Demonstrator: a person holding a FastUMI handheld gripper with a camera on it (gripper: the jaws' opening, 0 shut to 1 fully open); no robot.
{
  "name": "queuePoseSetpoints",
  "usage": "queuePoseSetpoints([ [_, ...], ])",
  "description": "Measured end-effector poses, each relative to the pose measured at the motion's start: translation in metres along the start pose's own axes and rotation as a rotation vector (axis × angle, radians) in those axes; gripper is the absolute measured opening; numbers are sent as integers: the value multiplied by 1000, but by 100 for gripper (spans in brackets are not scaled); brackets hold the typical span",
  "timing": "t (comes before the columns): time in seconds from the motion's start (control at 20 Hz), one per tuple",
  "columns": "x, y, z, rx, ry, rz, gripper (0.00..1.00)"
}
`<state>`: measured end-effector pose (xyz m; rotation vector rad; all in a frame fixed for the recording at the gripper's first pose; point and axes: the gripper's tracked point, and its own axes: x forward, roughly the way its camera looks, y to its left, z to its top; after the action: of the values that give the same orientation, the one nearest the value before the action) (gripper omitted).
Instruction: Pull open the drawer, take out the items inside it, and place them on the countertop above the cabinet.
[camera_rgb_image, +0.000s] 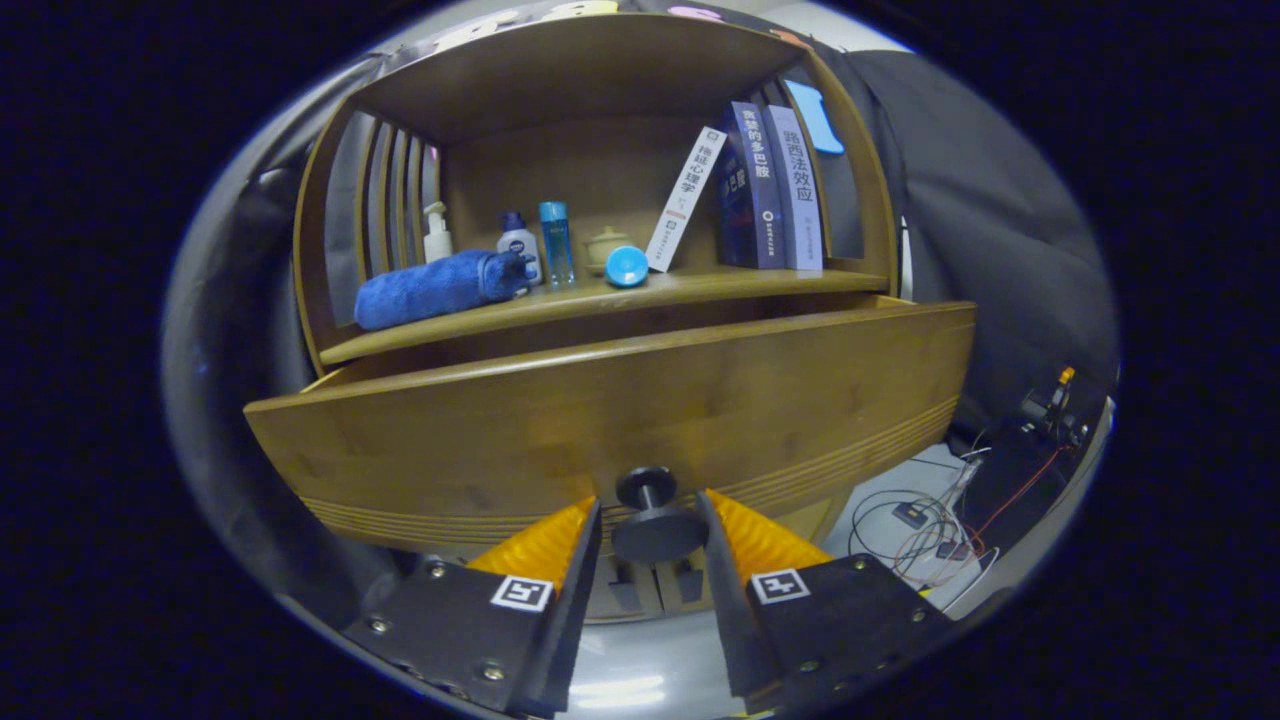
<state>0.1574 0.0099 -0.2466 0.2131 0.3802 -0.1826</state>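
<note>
- gripper (652, 520) fingers are sitting either side of the drawer (620, 420) knob (655, 530), looks clamped on it
- drawer front is hanging just ahead, pulled out a bit

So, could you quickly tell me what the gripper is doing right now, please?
Gripper: fingers closed around the drawer knob; drawer is partly pulled out.

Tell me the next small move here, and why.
Probably keep pulling straight back. The knob sits between the gripper fingers, which look closed against it, and the drawer front already stands out from under the shelf. Its inside is still hidden, so it likely needs opening further before anything can be taken out.
</note>
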Motion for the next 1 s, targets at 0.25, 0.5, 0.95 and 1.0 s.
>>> queuePoseSetpoints([
  [0.25,25,5,7,30,-1,13,58],
  [0.5,40,10,12,63,-5,27,58],
  [0.95,58,13,17,70,-8,41,58],
  [1.0,60,14,18,73,-6,44,58],
])
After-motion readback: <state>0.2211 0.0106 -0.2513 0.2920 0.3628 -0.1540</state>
